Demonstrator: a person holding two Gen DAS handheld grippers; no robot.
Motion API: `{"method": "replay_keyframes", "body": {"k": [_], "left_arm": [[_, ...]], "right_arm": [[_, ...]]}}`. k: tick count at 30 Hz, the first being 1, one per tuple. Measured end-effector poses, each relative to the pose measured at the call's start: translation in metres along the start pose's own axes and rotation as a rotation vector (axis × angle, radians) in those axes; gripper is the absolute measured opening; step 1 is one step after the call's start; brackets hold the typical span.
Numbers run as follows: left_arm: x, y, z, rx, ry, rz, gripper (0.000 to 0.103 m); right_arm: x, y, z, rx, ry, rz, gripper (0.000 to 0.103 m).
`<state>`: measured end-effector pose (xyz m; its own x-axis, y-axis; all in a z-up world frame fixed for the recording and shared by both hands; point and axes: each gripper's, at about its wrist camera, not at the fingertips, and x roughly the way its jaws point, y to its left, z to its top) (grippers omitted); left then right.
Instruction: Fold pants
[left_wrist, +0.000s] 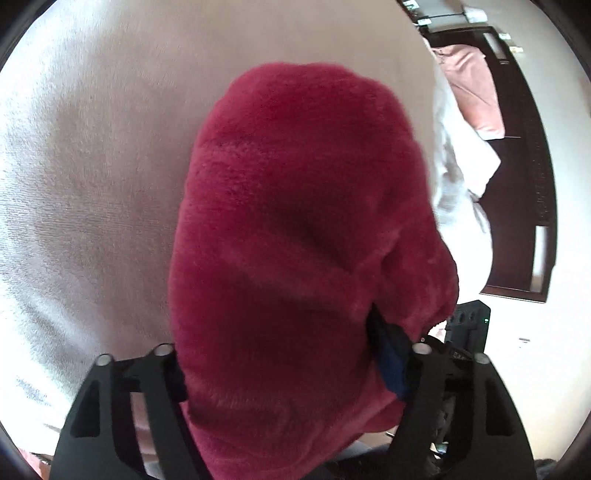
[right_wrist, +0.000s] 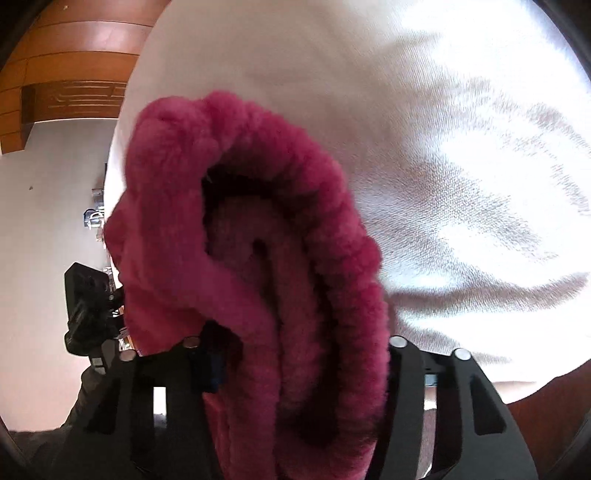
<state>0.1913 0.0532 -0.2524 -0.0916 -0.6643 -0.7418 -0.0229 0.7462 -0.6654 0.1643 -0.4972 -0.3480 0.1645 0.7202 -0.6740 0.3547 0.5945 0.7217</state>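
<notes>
Left wrist view: the left gripper (left_wrist: 291, 369) has its jaws pressed on the red fleece pants (left_wrist: 303, 229), bunched over the white bed sheet (left_wrist: 92, 166).

Right wrist view: the right gripper (right_wrist: 295, 369) has its jaws clamped around the pants' folded layers (right_wrist: 258, 258), above the sheet (right_wrist: 461, 166).

Support is a bed (left_wrist: 92, 166) covered by a white textured sheet (right_wrist: 461, 166), wrinkled in places. Red fleece pants (left_wrist: 295, 221) lie bunched on the sheet. Beyond the pants, at the bed's far edge, a pink cloth (left_wrist: 472, 92) and white cloth (left_wrist: 458, 177).
</notes>
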Motion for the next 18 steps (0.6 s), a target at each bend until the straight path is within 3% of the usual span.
{"method": "replay_keyframes", "body": {"k": [4,10,18], "left_arm": [[-0.02,-0.002,-0.005,0.011,-0.011,-0.04,0.059],[-0.054,-0.012,0.003,0.054,-0.08,-0.069,0.058],[-0.111,-0.013,0.066,0.066,-0.25,-0.065,0.058]], "right_arm": [[-0.018,0.008,0.0,-0.02,-0.014,0.015,0.048],[-0.044,0.035,0.013,-0.071,-0.076,0.057,0.048],[-0.034,0.107,0.077,-0.169,-0.129,0.097,0.048]]}}
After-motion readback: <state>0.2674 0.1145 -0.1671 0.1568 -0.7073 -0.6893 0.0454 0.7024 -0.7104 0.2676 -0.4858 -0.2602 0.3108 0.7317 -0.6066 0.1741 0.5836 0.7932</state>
